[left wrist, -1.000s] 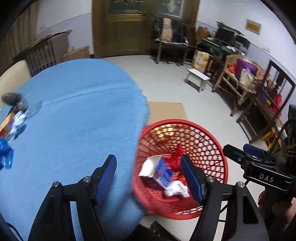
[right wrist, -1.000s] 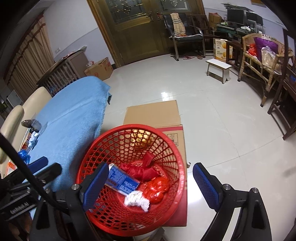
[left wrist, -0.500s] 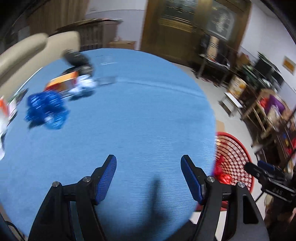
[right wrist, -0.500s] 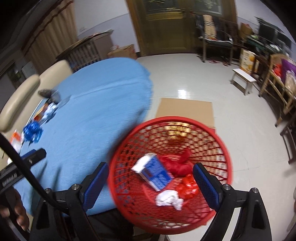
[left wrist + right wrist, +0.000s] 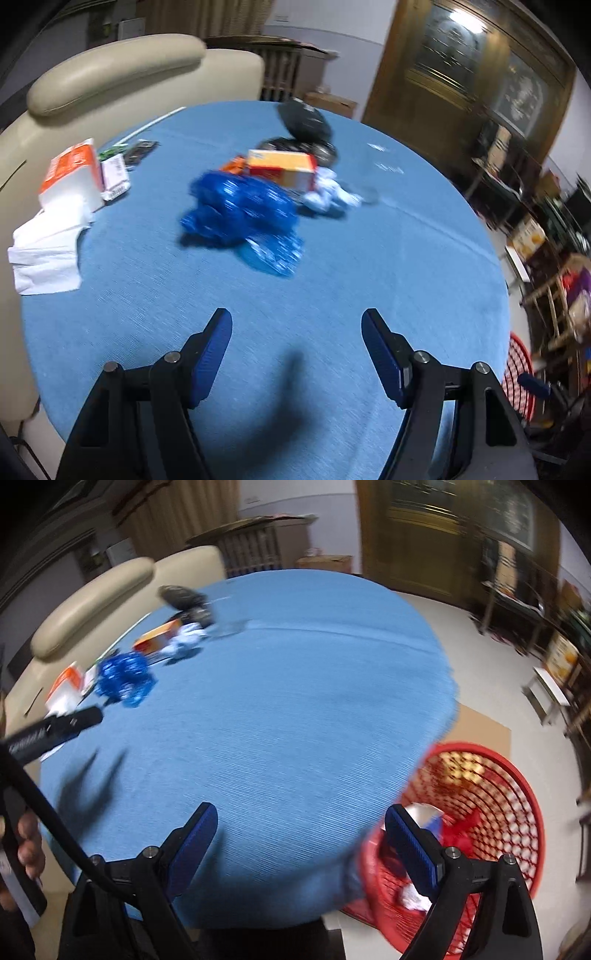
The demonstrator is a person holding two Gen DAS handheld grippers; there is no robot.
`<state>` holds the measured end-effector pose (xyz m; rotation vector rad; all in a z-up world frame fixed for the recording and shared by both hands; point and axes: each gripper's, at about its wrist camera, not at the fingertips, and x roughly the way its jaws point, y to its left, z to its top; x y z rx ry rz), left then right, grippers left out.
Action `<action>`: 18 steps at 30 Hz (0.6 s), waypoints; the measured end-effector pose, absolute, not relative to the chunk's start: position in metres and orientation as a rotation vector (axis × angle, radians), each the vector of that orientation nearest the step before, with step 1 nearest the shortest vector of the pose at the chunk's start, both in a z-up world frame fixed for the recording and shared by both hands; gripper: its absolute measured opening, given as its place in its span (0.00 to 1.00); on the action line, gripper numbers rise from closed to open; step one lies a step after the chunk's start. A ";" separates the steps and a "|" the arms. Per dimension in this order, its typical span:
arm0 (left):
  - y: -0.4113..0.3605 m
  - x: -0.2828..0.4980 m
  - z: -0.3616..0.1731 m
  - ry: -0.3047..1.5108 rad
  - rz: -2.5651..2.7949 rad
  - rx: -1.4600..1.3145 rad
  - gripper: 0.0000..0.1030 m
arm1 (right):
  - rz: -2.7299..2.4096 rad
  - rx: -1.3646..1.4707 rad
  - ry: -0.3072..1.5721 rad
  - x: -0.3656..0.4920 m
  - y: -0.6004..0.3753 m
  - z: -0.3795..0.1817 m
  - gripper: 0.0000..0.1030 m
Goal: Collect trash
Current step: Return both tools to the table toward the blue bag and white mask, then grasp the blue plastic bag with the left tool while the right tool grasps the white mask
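Note:
Trash lies on the blue-covered table [image 5: 332, 295]: a crumpled blue wrapper [image 5: 243, 218], an orange and yellow box [image 5: 282, 170], a pale crumpled tissue [image 5: 328, 194], a black bag [image 5: 306, 125], an orange and white carton [image 5: 72, 173] and white paper [image 5: 48, 247]. My left gripper [image 5: 296, 350] is open and empty above the near table, short of the wrapper. My right gripper [image 5: 301, 843] is open and empty over the table's near edge. The red mesh basket [image 5: 498, 812] stands on the floor to its right, holding red wrappers, a blue box and white paper. The blue wrapper [image 5: 125, 681] also shows there.
A beige sofa [image 5: 110, 81] runs behind the table. A flat cardboard sheet [image 5: 484, 727] lies under the basket. Wooden doors [image 5: 461, 81], chairs and cluttered shelves [image 5: 554, 258] stand at the right. The left gripper's body [image 5: 51, 731] shows at the right wrist view's left.
Both grippers swung left from the basket toward the table. The trash pile came closer and more central in the left view. Both stayed open and empty.

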<state>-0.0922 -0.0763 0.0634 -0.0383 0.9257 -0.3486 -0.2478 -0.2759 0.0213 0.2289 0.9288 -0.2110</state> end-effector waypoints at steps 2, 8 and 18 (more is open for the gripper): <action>-0.073 -0.083 0.066 0.922 -0.335 -0.051 0.72 | -0.180 0.207 0.928 -0.237 -0.265 0.023 0.91; -0.071 -0.036 0.070 0.937 -0.279 -0.115 0.75 | -0.111 0.159 0.945 -0.207 -0.237 0.019 0.91; -0.088 0.026 0.044 0.991 -0.191 -0.125 0.75 | -0.107 0.178 0.968 -0.202 -0.242 0.014 0.91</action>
